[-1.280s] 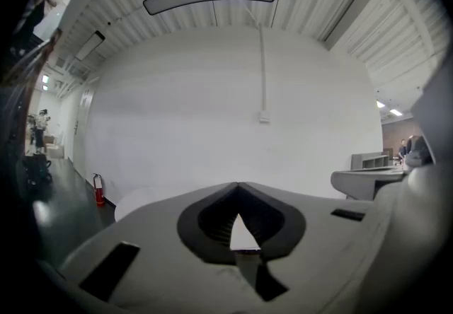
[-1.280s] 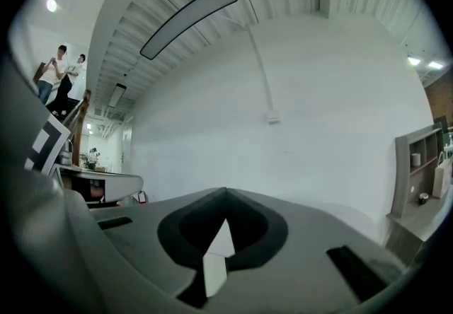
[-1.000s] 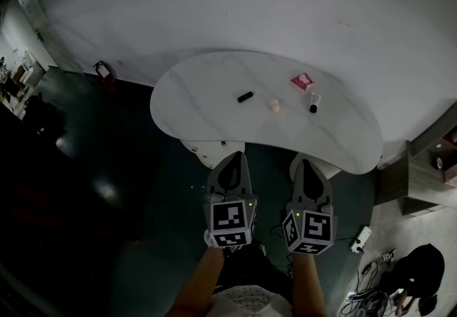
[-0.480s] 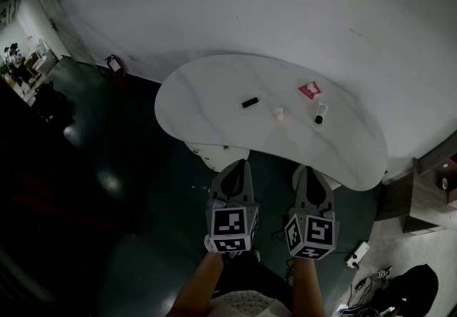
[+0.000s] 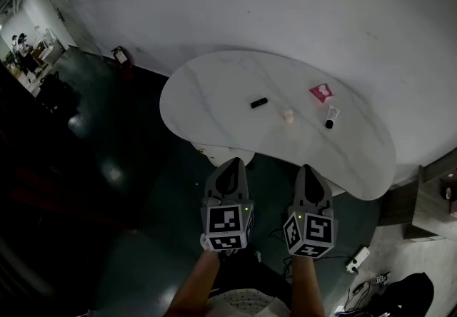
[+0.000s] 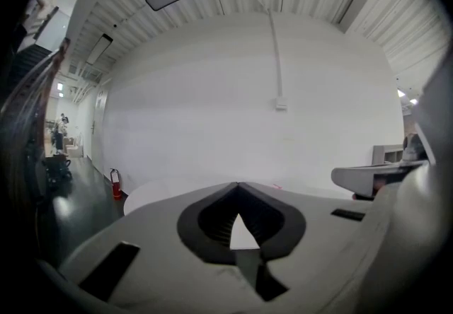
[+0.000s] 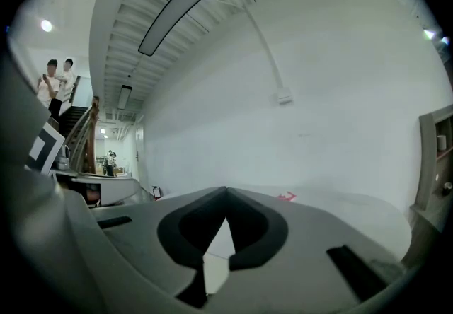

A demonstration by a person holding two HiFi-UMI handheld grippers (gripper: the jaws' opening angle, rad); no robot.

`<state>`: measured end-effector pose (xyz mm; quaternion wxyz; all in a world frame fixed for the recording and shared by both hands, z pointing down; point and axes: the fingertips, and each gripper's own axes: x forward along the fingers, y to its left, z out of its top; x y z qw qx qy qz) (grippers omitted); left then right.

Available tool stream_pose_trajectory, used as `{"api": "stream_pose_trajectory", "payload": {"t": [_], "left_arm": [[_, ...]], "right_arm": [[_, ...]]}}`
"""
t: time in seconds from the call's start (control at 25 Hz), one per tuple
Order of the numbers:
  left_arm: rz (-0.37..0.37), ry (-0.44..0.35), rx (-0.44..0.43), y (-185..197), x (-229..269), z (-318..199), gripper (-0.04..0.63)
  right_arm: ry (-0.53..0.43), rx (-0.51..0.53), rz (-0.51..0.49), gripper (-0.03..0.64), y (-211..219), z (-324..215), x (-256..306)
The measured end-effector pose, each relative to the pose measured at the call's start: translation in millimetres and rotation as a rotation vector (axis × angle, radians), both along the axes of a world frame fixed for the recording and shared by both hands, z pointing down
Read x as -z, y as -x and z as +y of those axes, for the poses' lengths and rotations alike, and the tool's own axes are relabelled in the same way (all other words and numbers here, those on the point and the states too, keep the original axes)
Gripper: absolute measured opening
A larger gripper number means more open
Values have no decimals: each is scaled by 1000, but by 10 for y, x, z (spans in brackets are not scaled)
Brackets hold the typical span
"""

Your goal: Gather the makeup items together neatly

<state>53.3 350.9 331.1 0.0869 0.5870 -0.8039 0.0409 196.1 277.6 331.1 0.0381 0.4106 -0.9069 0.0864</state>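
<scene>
A white kidney-shaped table (image 5: 214, 94) carries the makeup items in the head view: a small black tube (image 5: 258, 103), a pale stubby jar (image 5: 288, 116), a pink packet (image 5: 321, 91) and a white tube with a black cap (image 5: 330, 118). My left gripper (image 5: 229, 164) and right gripper (image 5: 308, 169) hang side by side in front of the table's near edge, short of every item. Both are shut with nothing in them. In the right gripper view the pink packet (image 7: 287, 196) shows beyond the closed jaws.
The white table base (image 5: 214, 153) stands under the near edge, on a dark glossy floor. A red fire extinguisher (image 5: 118, 56) leans by the wall at the left. A grey shelf unit (image 5: 435, 201) and cables lie at the right.
The table and its items have shifted right and down in the head view. Both grippers sit slightly lower in the picture and remain shut.
</scene>
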Motion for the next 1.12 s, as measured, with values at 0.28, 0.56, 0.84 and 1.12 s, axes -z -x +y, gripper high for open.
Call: {"api": "stream_pose_trajectory", "payload": {"t": [0.28, 0.56, 0.84, 1.12], "left_arm": [[23, -12, -29, 398, -41, -495, 26], [58, 8, -49, 965, -76, -1017, 26], [73, 29, -94, 1457, -203, -1484, 26], [110, 58, -137, 1665, -415, -1843, 26]], "right_arm": [[4, -23, 31, -6, 365, -446, -71], [8, -67, 77, -6, 799, -982, -66], [6, -102, 116, -6, 1240, -1422, -123], [5, -120, 167, -6, 1501, -1681, -239]]}}
